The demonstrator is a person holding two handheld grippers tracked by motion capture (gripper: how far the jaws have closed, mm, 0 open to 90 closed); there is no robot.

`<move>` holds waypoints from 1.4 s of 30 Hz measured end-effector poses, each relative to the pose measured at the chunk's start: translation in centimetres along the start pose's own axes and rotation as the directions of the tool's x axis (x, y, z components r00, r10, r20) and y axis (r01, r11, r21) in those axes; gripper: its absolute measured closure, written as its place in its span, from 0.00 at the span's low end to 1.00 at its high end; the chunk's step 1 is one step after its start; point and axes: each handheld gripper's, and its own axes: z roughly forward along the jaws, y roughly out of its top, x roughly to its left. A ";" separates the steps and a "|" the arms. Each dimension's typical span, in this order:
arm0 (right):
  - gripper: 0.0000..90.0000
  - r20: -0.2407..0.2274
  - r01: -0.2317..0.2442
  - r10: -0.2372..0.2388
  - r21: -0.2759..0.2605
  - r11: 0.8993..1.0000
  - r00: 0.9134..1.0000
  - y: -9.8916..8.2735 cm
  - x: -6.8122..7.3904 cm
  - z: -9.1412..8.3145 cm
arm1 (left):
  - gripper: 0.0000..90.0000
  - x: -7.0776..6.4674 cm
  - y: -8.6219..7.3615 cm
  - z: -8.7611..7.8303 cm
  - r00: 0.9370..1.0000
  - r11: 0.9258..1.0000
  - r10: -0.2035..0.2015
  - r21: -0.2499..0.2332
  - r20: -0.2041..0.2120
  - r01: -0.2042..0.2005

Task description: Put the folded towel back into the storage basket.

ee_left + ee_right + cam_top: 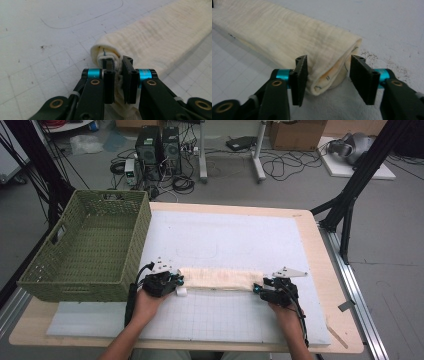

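A cream cloth rolled into a long bundle (220, 278) lies across the white gridded mat (225, 235), running left to right. My left gripper (179, 281) is at its left end. In the left gripper view the jaws (119, 72) are shut on a pinched fold of the cloth (155, 37). My right gripper (257, 287) is at the right end. In the right gripper view its gripper (328, 67) straddles the folded end of the cloth (287, 32). The left pad lies against the fabric and a gap remains at the right pad.
A green woven basket (85, 285) stands at the table's left, close to my left hand. The mat covers most of the wooden table (320, 250). Cables, computer cases and stands sit on the floor beyond the far edge.
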 end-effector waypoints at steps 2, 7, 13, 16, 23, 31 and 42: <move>0.63 -0.006 -0.016 0.016 0.009 1.000 1.000 0.0 0.0 0.0 | 0.91 0.0 0.0 0.0 1.000 1.000 0.002 0.000 0.003 -0.002; 0.82 -0.040 0.001 0.000 0.024 1.000 0.999 0.1 0.4 -0.1 | 0.91 0.0 -0.1 -0.2 1.000 1.000 -0.001 -0.006 0.006 0.001; 0.88 -0.039 0.028 -0.026 0.037 0.999 0.999 0.5 0.6 -0.3 | 0.91 0.1 0.0 -0.7 1.000 0.999 0.001 -0.034 0.015 0.000; 0.88 -0.033 0.042 -0.042 0.017 0.999 0.999 0.8 0.7 -0.7 | 0.91 0.2 0.4 -1.5 1.000 0.998 0.001 -0.070 0.019 0.000; 0.88 -0.024 0.057 -0.058 -0.022 0.998 0.998 1.7 1.1 -1.8 | 0.91 0.1 1.4 -2.9 1.000 0.992 0.009 -0.124 0.025 -0.005; 0.88 -0.024 0.055 -0.057 -0.087 0.995 0.998 3.1 0.9 -3.2 | 0.91 -0.3 2.8 -4.7 0.998 0.980 0.023 -0.200 0.053 -0.012; 0.88 -0.041 0.058 -0.066 -0.164 0.985 0.997 5.5 0.6 -4.4 | 0.91 -0.5 4.8 -7.5 0.998 0.958 0.043 -0.285 0.049 -0.027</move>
